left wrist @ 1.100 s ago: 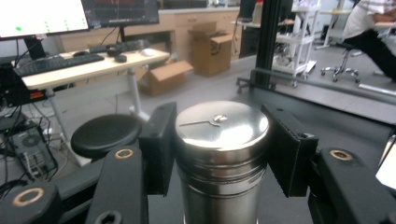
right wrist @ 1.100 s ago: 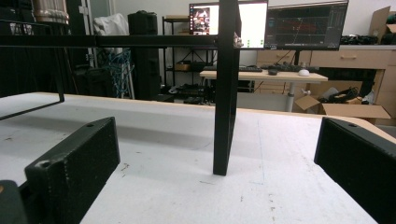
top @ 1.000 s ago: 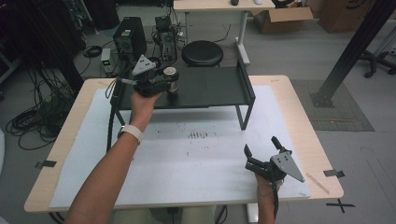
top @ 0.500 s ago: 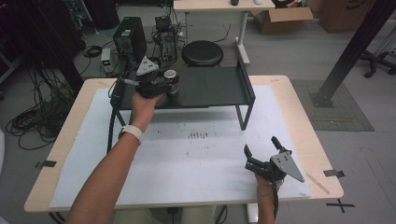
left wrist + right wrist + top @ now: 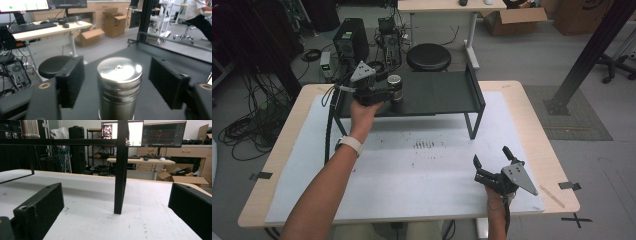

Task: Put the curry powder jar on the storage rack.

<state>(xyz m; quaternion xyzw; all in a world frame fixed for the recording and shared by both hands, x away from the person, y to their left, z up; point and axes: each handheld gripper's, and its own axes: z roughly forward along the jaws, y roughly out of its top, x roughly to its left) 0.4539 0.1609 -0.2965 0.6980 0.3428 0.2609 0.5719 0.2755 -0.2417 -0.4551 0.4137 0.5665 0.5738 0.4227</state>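
- The shiny metal can (image 5: 119, 87) stands upright on the black shelf (image 5: 437, 95), right between the two jaws of the left gripper (image 5: 393, 93)
- The left gripper's jaws have just been opening; there is a gap on each side of the can, so the pads do not press on it
- In the high view the can (image 5: 395, 86) sits at the left end of the shelf top, at the tip of the left gripper
- The left arm (image 5: 329, 175) reaches far forward over the white table (image 5: 412, 170), with a watch (image 5: 348, 144) on the wrist, and the hand holds the gripper level at shelf height
- The right gripper (image 5: 492, 162) is well apart from the can, low over the near right part of the table, with the hand coming up from the bottom edge
- Its jaws stand wide open with nothing between them
- The left gripper view shows the can's round flat lid up close, and a black stool (image 5: 53, 65) and a desk with a keyboard (image 5: 32, 27) behind it
- The right gripper view looks along the table top from low down; a black shelf leg (image 5: 121, 167) stands ahead of the jaws, and bright screens (image 5: 163, 133) glow far behind
- That view also shows the can (image 5: 30, 128) up on the shelf at the top left
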